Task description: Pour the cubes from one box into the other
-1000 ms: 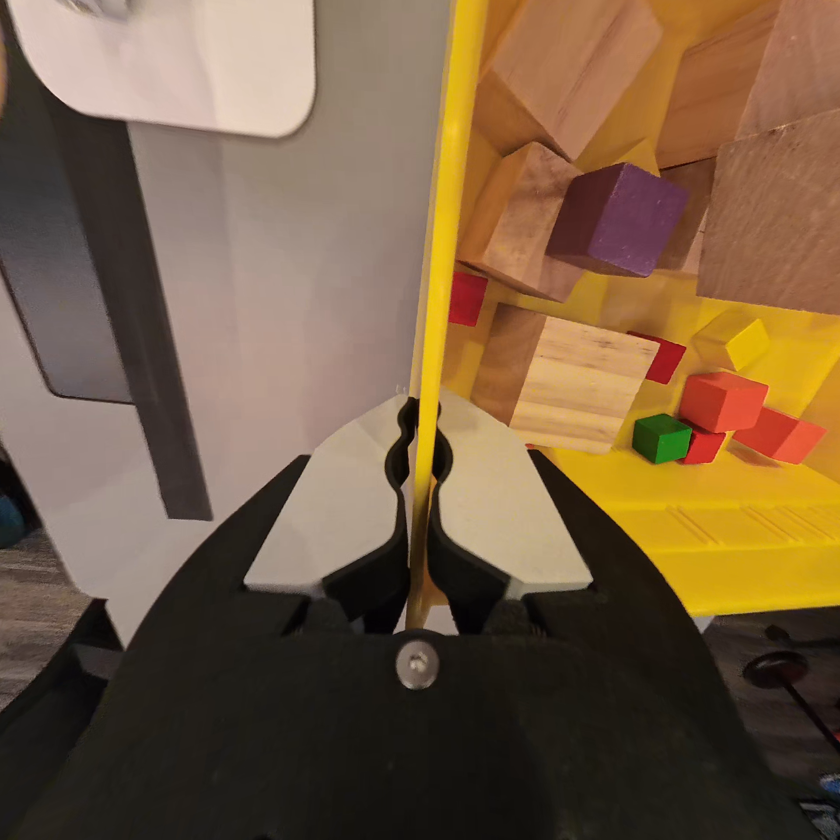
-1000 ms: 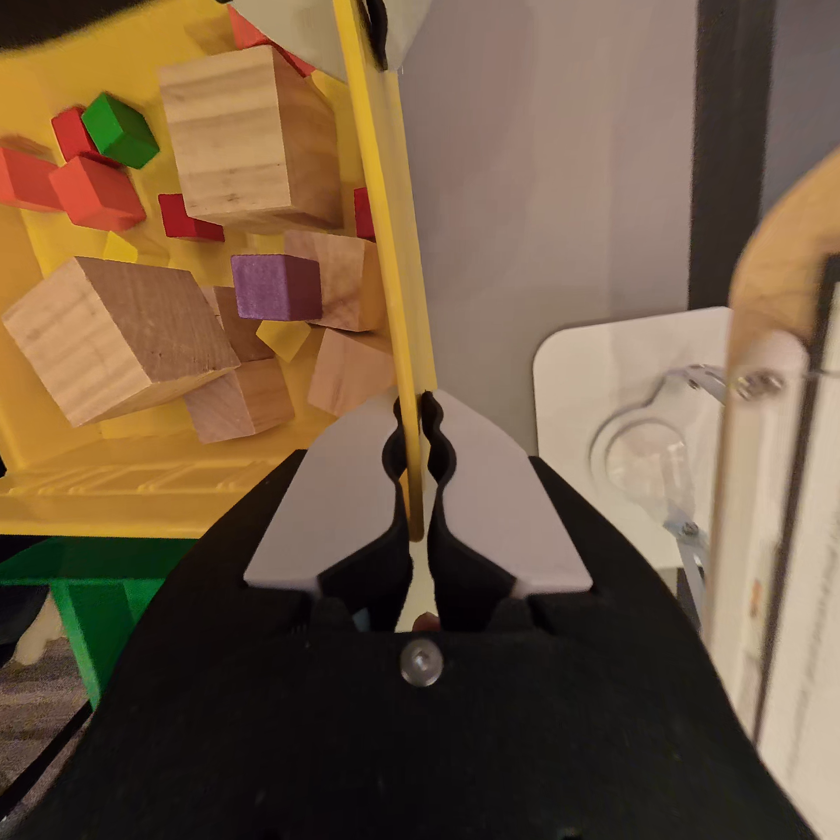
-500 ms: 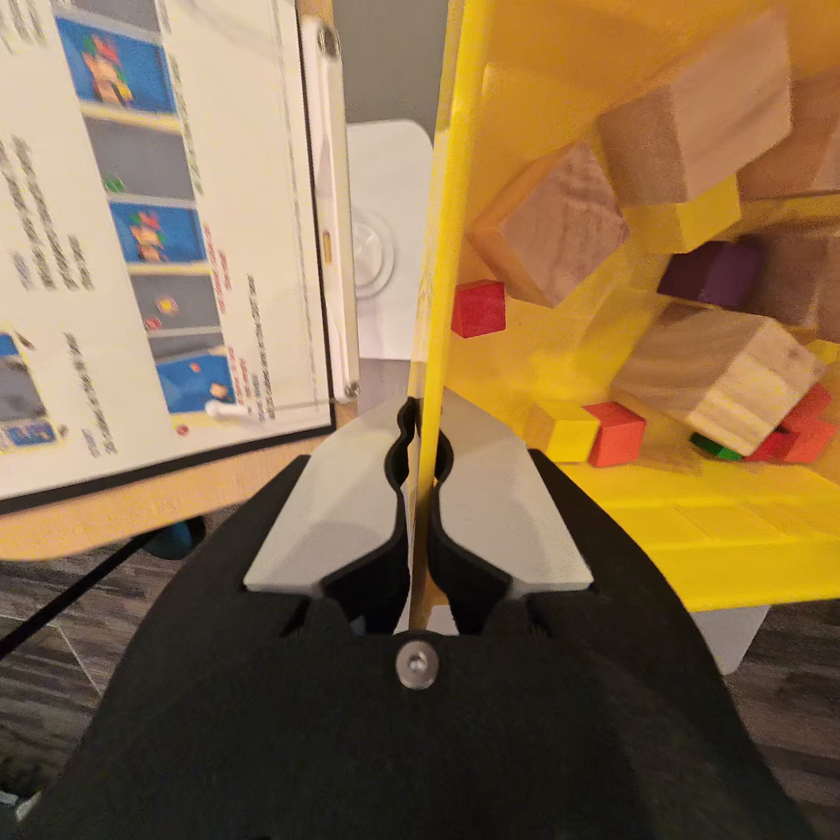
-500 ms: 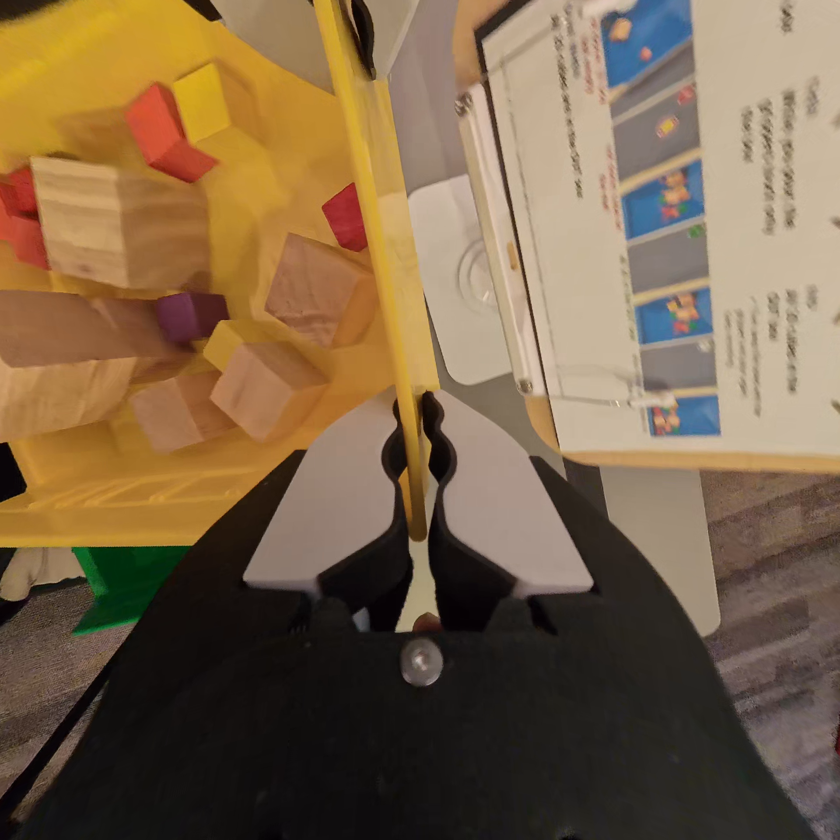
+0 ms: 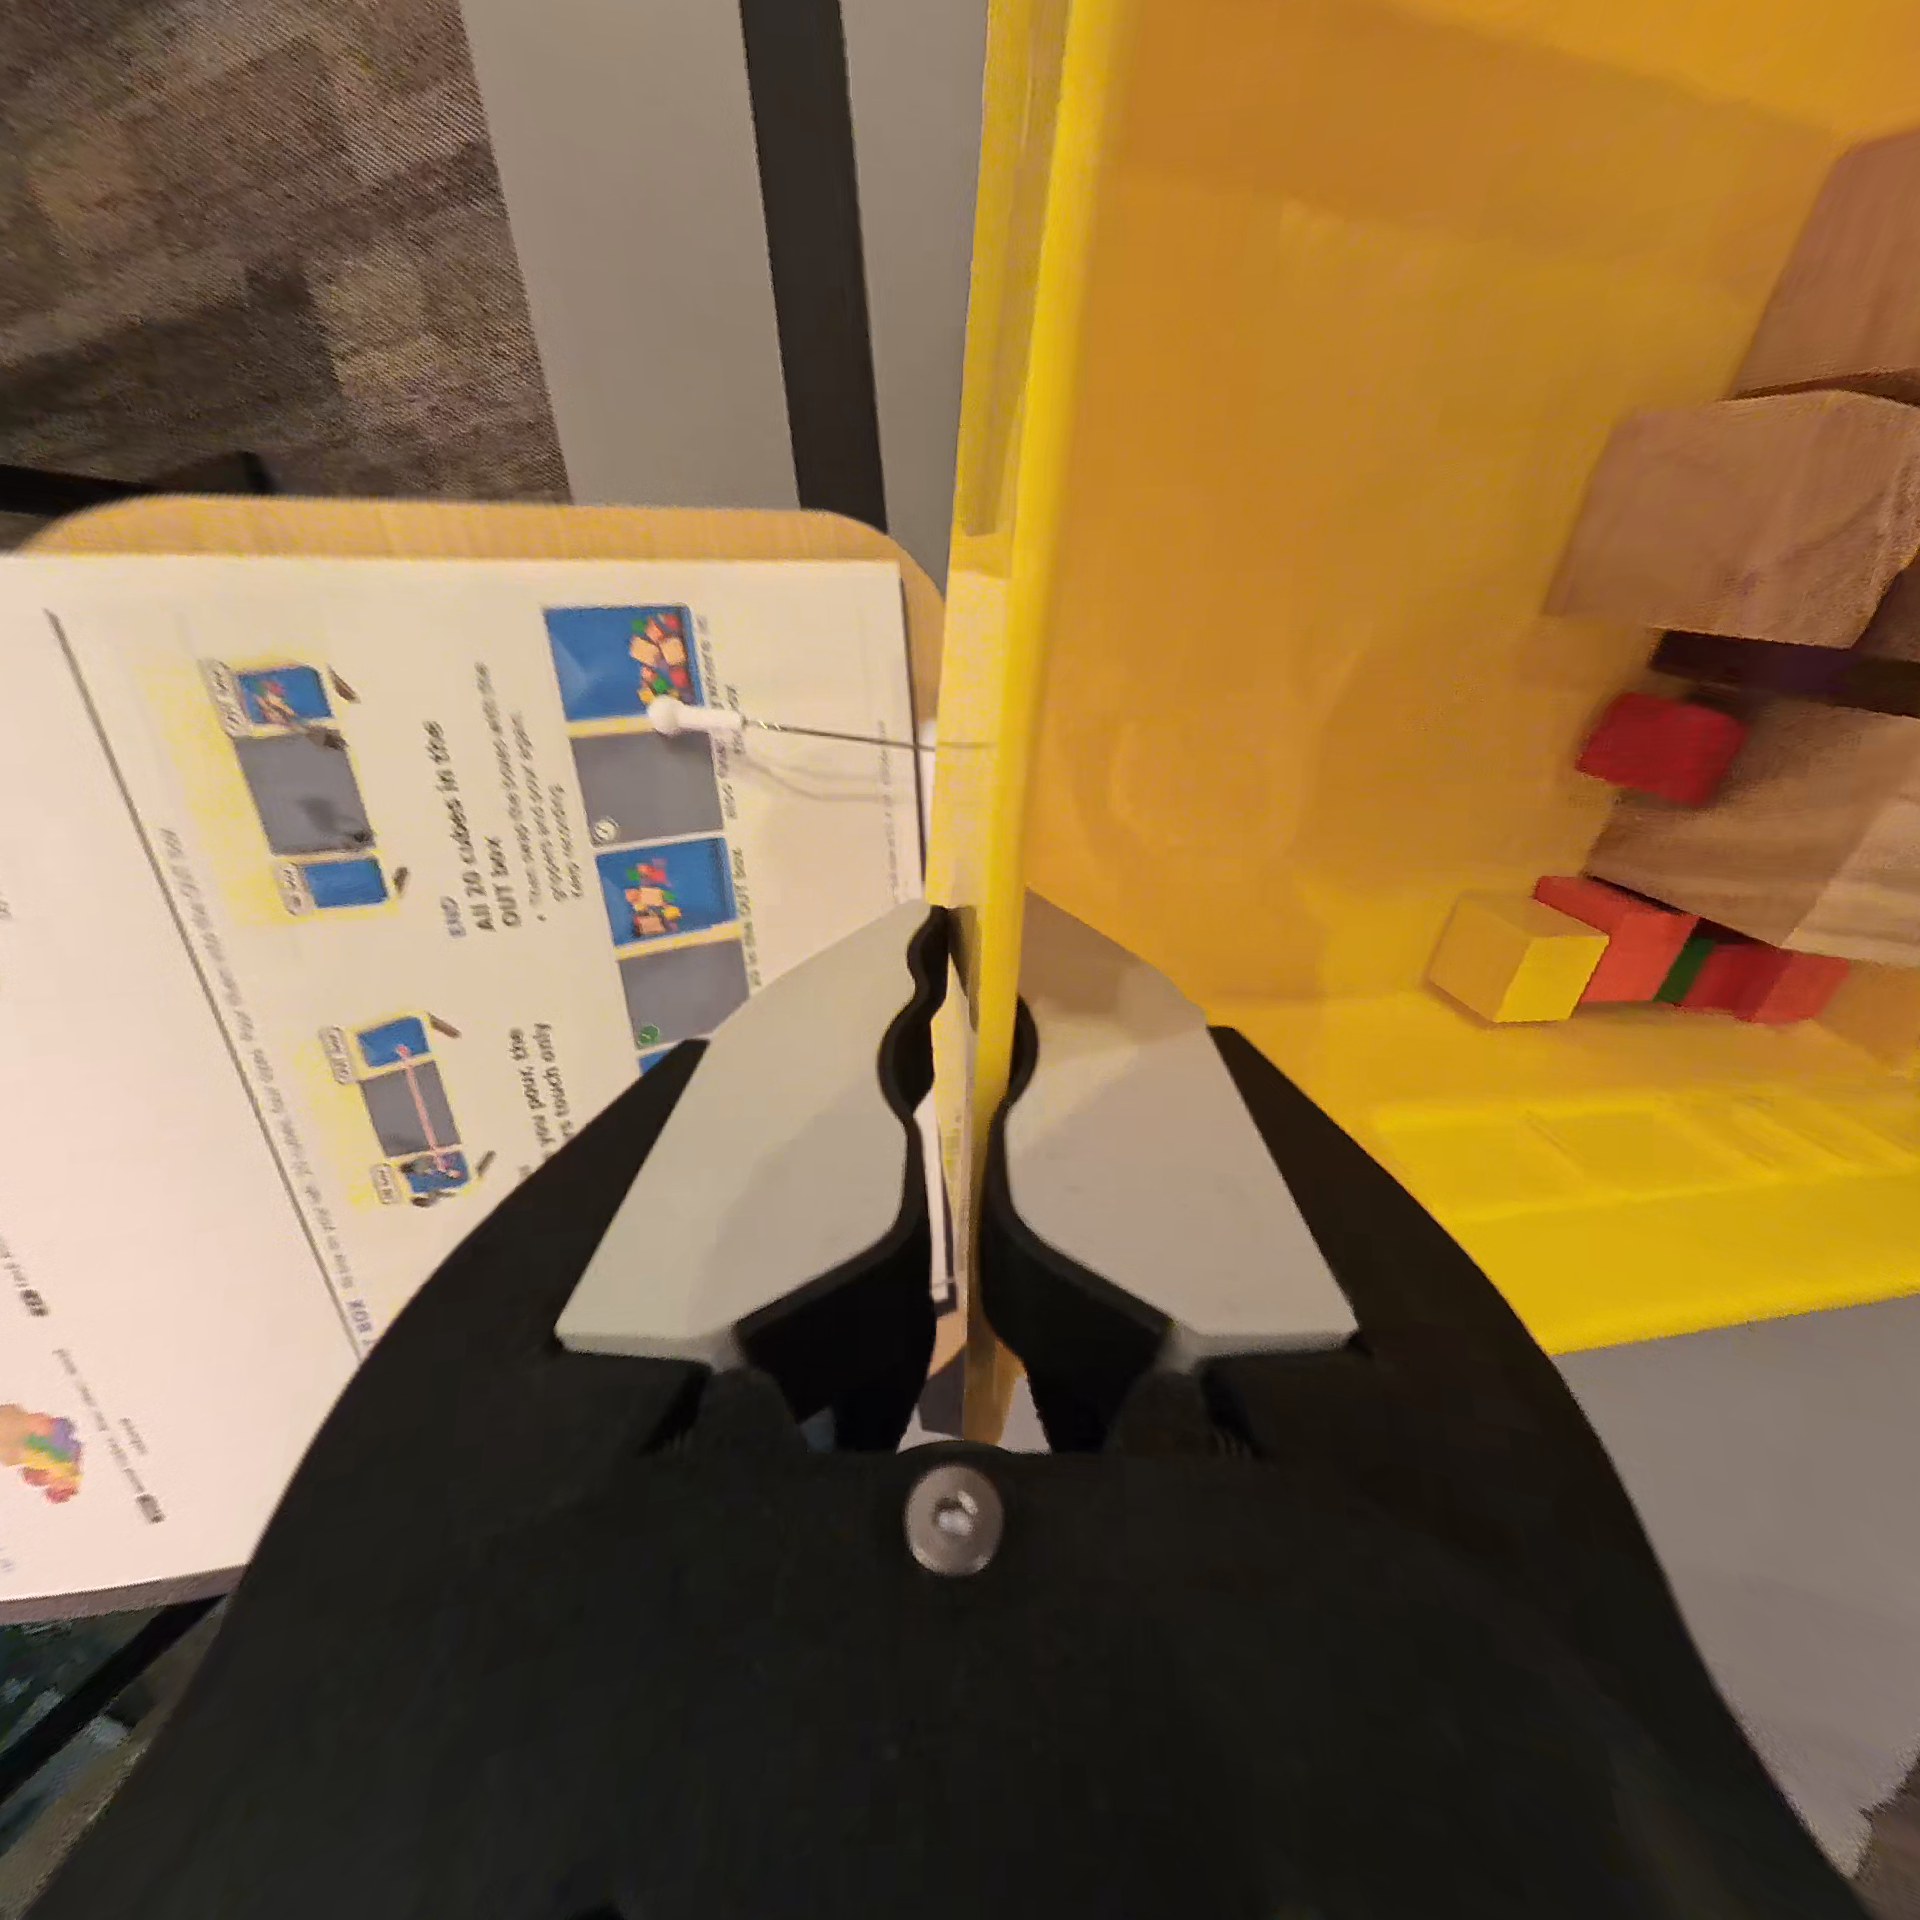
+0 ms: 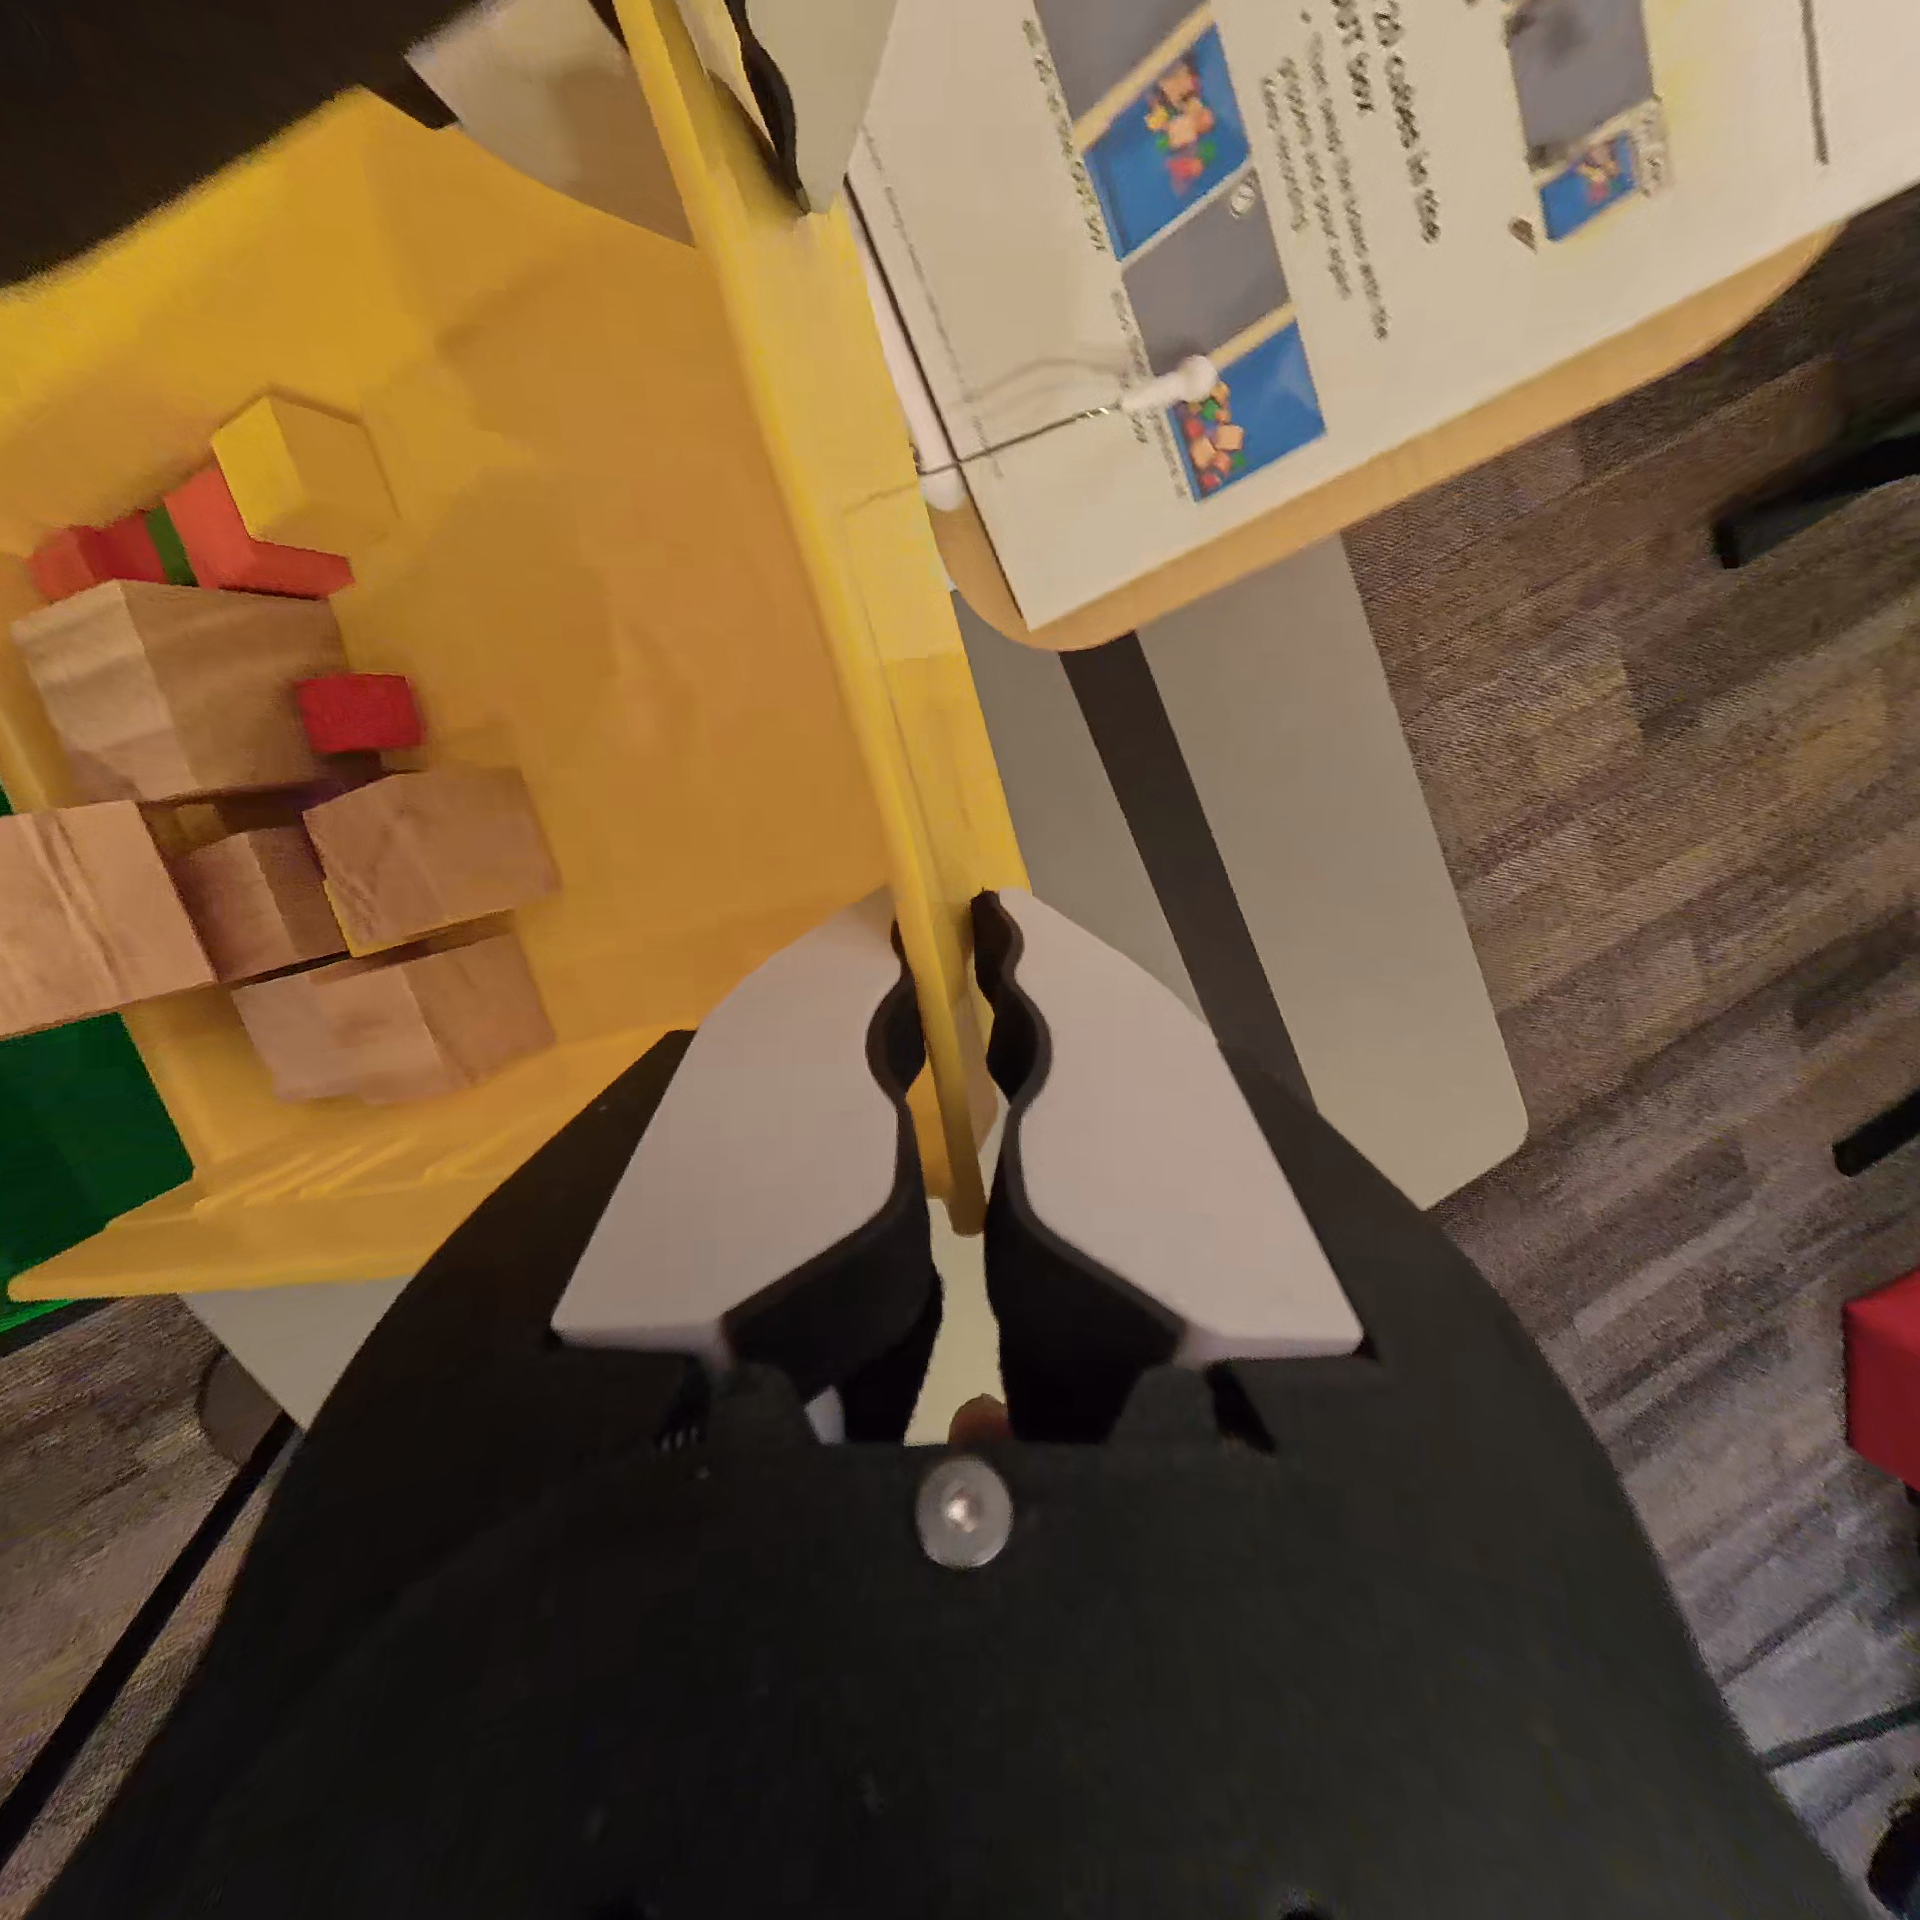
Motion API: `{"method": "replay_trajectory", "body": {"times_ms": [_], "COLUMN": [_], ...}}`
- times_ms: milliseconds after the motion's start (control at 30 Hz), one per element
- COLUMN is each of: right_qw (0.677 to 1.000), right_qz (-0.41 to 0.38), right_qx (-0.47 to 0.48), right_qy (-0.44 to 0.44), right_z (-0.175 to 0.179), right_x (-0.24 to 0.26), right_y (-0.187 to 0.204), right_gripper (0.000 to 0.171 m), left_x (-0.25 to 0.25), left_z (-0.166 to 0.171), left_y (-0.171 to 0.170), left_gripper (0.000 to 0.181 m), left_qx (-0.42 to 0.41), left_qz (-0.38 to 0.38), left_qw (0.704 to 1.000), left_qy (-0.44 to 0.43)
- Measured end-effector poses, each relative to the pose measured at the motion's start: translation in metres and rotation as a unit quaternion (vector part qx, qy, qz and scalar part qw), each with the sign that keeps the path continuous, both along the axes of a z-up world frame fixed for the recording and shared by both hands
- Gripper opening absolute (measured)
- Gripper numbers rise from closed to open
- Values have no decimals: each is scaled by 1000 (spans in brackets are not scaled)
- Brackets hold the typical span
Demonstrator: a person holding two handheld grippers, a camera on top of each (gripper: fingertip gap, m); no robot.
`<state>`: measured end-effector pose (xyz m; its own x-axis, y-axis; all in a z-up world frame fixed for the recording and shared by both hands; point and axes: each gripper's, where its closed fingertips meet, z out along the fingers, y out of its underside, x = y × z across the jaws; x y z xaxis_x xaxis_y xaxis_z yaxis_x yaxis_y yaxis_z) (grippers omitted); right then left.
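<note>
A yellow box (image 5: 1247,582) is tipped steeply. My left gripper (image 5: 971,925) is shut on one wall of the yellow box. My right gripper (image 6: 935,914) is shut on the same wall (image 6: 821,499) from the other end; the left gripper's fingers (image 6: 821,104) show at the top of the right wrist view. Wooden cubes (image 5: 1745,520) and small red (image 5: 1657,746), yellow (image 5: 1517,971), orange and green cubes are piled against the far side of the box, also seen in the right wrist view (image 6: 177,675). A green box (image 6: 83,1143) shows below the yellow one.
A clipboard with a printed instruction sheet (image 5: 364,935) lies on the grey table (image 6: 1351,935), close beside the box wall; it also shows in the right wrist view (image 6: 1351,260). Carpet floor (image 6: 1662,831) and a red object (image 6: 1886,1371) lie beyond the table edge.
The yellow box has tipped further. The cubes slid away from the gripped wall and bunched at the far side. Both views swung down toward the clipboard and table.
</note>
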<state>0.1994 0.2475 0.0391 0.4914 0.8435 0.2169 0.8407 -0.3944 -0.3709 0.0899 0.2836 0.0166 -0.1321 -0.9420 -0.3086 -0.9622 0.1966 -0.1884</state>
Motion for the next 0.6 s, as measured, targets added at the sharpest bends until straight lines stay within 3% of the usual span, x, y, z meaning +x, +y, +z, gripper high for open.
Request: {"method": "replay_trajectory", "body": {"times_ms": [33, 333, 600], "right_qw": [1000, 990, 973], "right_qz": [-3, -25, -47], "right_qx": [9, 138, 222], "right_qy": [-2, -30, -33], "right_z": [2, 39, 60], "right_x": [5, 24, 22], "right_y": [0, -7, -22], "right_gripper": [3, 4, 3], "left_x": [5, 24, 23], "left_z": [2, 42, 69], "left_y": [1, -3, -14], "left_gripper": [3, 3, 2], "left_qx": [11, 183, 259], "left_qz": [-1, 1, 12], "left_qw": [1000, 983, 965], "left_qy": [-3, -3, -44]}}
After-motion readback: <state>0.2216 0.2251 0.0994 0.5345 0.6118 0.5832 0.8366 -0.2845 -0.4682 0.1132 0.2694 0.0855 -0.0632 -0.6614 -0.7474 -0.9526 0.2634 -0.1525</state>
